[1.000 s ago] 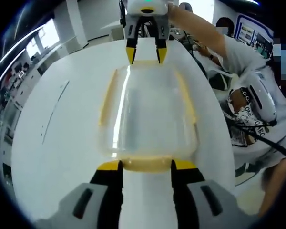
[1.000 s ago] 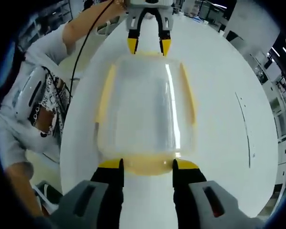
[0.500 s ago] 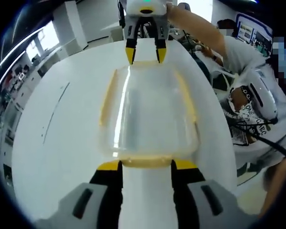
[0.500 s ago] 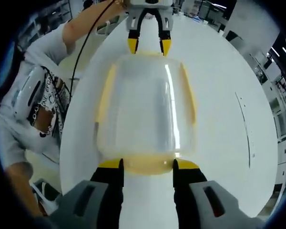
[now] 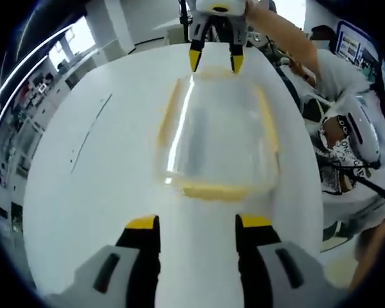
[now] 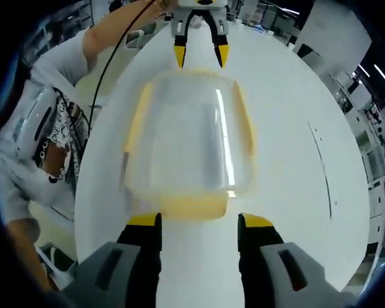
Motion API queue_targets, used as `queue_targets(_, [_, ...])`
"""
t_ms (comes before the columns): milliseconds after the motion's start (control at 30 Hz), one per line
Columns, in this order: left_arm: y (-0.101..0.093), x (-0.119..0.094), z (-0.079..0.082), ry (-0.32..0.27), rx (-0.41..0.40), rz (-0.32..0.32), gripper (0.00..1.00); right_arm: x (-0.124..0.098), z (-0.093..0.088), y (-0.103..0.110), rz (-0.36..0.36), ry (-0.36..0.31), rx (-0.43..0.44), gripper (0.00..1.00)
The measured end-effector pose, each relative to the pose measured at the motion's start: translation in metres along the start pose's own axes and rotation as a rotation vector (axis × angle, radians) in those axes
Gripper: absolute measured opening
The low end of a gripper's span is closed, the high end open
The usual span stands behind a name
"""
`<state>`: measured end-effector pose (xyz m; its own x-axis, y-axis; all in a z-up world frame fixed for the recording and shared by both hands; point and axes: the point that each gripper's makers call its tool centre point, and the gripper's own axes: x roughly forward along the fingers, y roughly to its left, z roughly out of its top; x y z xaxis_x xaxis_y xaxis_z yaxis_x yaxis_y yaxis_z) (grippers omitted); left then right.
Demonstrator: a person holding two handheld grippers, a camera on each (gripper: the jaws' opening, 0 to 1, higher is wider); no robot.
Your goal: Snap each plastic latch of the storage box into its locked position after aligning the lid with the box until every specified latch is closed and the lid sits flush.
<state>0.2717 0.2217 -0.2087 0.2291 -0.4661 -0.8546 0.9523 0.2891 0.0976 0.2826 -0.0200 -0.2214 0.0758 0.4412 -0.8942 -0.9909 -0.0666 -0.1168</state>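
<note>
Clear box (image 5: 219,138), lid blurry (yellow latches (image 6: 185,206))

- A lab or workshop hall is suggested by the large white table (image 5: 115,160).
- Cluttered benches and shelving (image 6: 378,173) are seen along the walls.
- Ceiling strip lights (image 6: 372,70) are visible.

Left gripper (image 5: 194,224) and right gripper (image 6: 199,222) — both gaping, holding nothing.
</note>
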Motion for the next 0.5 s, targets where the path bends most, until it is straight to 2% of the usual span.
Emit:
queue_targets(100, [0.002,-0.009,0.015,-0.043,0.000,0.023,0.41,-0.008,0.002,-0.001,-0.023,-0.053,0.008,0.45])
queue_targets(267, [-0.020,-0.007,0.064,-0.142,0.062,-0.022,0.31,-0.016,0.011,-0.004,-0.059,-0.145,-0.007,0.32])
queue_targets(367, [-0.030,0.001,0.080,-0.143,0.069,-0.049,0.28,-0.015,0.015,-0.004,-0.068,-0.167,-0.009,0.27])
queue_targets(500, [-0.044,0.021,0.095,-0.089,0.102,-0.096,0.23,-0.009,0.020,0.001,-0.072,-0.193,-0.024,0.24])
